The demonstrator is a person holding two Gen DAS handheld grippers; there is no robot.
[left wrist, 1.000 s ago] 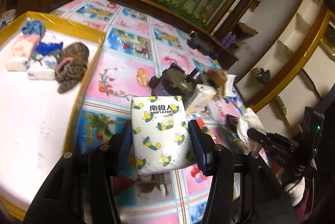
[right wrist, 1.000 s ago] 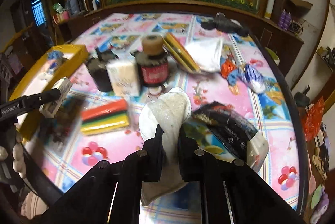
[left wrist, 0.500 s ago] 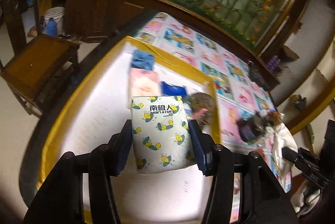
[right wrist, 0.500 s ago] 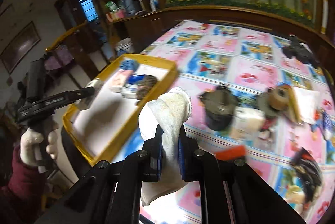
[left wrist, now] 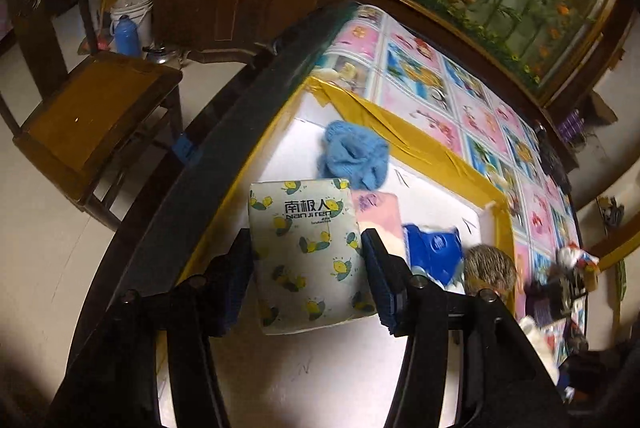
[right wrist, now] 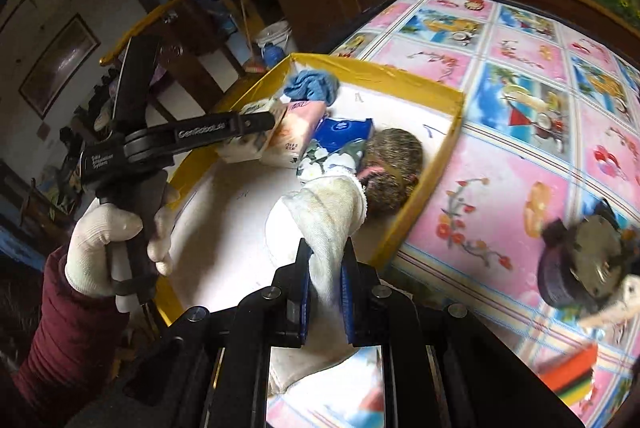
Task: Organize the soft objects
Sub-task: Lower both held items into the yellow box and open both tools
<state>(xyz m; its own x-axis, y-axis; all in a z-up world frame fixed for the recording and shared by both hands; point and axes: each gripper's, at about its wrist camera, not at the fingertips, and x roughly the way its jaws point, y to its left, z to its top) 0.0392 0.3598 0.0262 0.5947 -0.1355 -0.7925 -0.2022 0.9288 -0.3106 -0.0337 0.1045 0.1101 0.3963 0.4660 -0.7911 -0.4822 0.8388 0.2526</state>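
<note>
Left gripper [left wrist: 306, 256] clamped on tissue pack [left wrist: 308, 252], right gripper [right wrist: 325, 292] on white cloth [right wrist: 326, 224], cloth's lower end hidden

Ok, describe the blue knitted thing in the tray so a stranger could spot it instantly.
Find the yellow-rimmed tray at the edge of the cartoon-patterned table. In its far corner, beyond the pink tissue pack, lies the crumpled blue knitted item. It is the only light-blue, fuzzy piece; its neighbours are printed packets.
</note>
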